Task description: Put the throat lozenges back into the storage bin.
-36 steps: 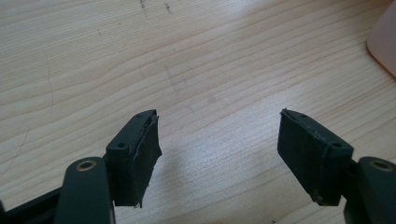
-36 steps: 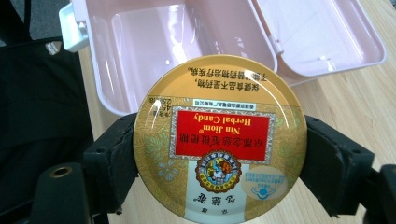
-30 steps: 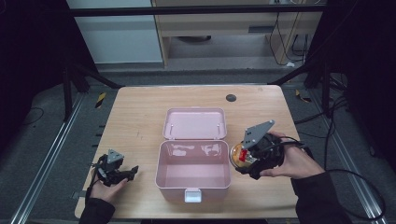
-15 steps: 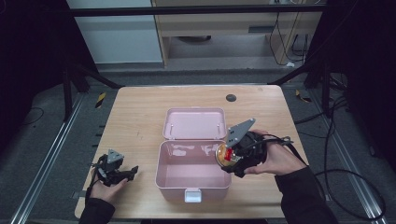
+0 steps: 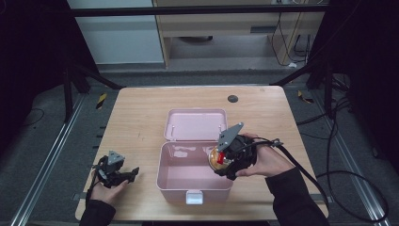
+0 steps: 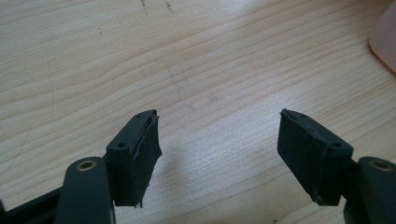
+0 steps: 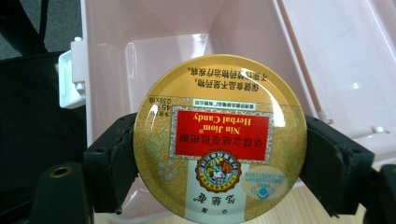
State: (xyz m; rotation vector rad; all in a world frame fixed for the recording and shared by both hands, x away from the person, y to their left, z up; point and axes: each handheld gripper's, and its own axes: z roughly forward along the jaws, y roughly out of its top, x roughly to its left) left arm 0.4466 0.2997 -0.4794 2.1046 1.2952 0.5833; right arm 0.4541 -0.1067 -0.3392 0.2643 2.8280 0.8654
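Note:
A round gold candy tin (image 7: 219,137) with a red label is clamped by its rim between the jaws of my right gripper (image 7: 219,154). In the high view the right gripper (image 5: 220,159) holds the tin (image 5: 215,159) over the right edge of the open pink box (image 5: 188,181). The box's lid (image 5: 195,125) lies folded back behind it, and its white latch (image 5: 193,197) faces the near edge. My left gripper (image 5: 128,175) rests on the table at the near left, open, with bare wood between its jaws (image 6: 219,158).
A small dark round spot (image 5: 232,99) sits on the far part of the wooden table (image 5: 136,117). A corner of the pink box (image 6: 385,39) shows at the right of the left gripper view. Cables trail from the right gripper off the table's right side.
The right gripper has carried the tin leftward from beside the box to above the box's right edge. The left gripper has not moved.

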